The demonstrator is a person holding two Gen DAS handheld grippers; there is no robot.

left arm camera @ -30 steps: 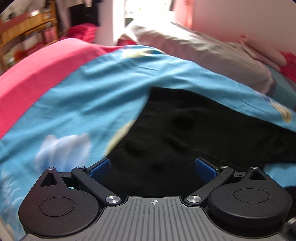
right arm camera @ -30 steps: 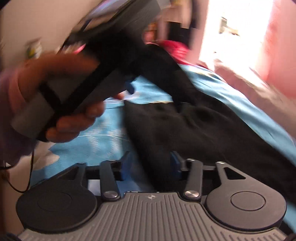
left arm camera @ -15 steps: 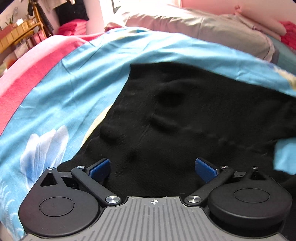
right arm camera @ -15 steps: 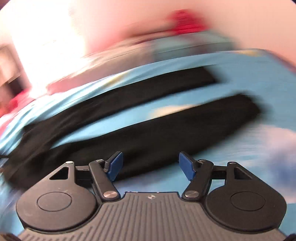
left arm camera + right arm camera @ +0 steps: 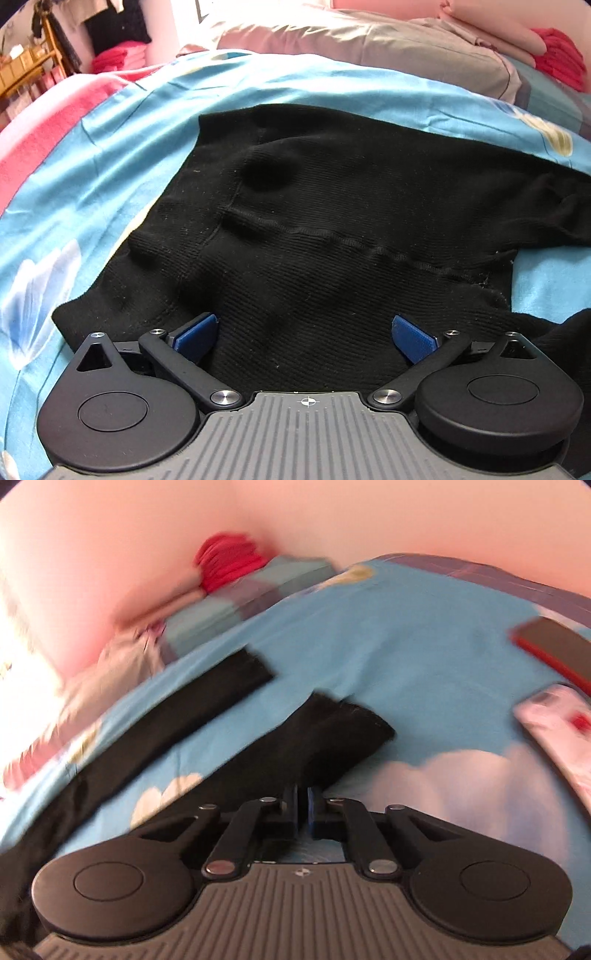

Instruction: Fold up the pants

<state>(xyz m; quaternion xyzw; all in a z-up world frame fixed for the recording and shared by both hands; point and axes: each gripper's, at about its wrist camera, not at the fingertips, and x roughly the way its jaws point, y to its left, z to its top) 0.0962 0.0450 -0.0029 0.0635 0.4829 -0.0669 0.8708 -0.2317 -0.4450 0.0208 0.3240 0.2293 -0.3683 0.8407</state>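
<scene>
Black knit pants [image 5: 314, 206] lie spread on a blue bedsheet [image 5: 110, 177]. In the left wrist view I see their waist and seat part, with a seam across. My left gripper [image 5: 306, 336] is open, its blue pads wide apart just over the near edge of the pants. In the right wrist view the two legs [image 5: 177, 716] stretch away to the left, apart from each other. My right gripper [image 5: 302, 805] is shut on the near leg [image 5: 332, 738], close to its hem.
Pillows [image 5: 369, 48] and folded red cloth [image 5: 557, 55] lie at the head of the bed. A pink blanket [image 5: 44, 125] lies at the left. A red-cased phone [image 5: 554, 650] and a white phone [image 5: 554, 731] lie on the sheet at the right of the leg ends.
My right gripper swung from the waist to the leg ends and closed on the near leg. My left gripper came lower over the waist and stays open.
</scene>
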